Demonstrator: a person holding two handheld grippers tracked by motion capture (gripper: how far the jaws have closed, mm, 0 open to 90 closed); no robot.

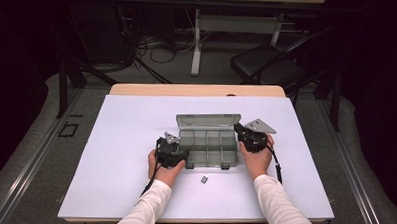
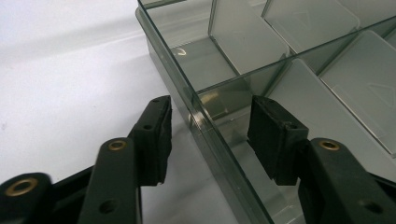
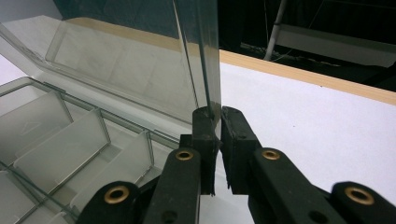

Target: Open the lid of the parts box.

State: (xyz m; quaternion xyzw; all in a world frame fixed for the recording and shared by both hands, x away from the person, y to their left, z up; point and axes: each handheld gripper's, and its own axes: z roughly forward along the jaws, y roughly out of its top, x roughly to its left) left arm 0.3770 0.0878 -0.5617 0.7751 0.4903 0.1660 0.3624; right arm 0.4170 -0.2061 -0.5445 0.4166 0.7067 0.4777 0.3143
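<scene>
Clear smoky plastic compartment box (image 1: 208,145) on white table sheet (image 1: 110,154), lid raised. Probably light, stiff, slick-walled; best gripped on thin edges. Hinged lid (image 3: 140,65) pinched by its side edge in right gripper (image 3: 218,119), clamped narrow. Left wall (image 2: 205,126) between half-spread, non-touching jaws of left gripper (image 2: 210,135). Small dark piece (image 1: 203,179) just behind.

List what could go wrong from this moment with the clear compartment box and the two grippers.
1. The right gripper pinches only the thin edge of the lid, which stands upright; it may slip free and the lid may fall shut.
2. The left gripper straddles the box wall with its pads not yet pressing; if it closes off-centre it may push the light box across the table.
3. A small dark part lies loose on the table in front of the box, where a forearm could knock it.
</scene>
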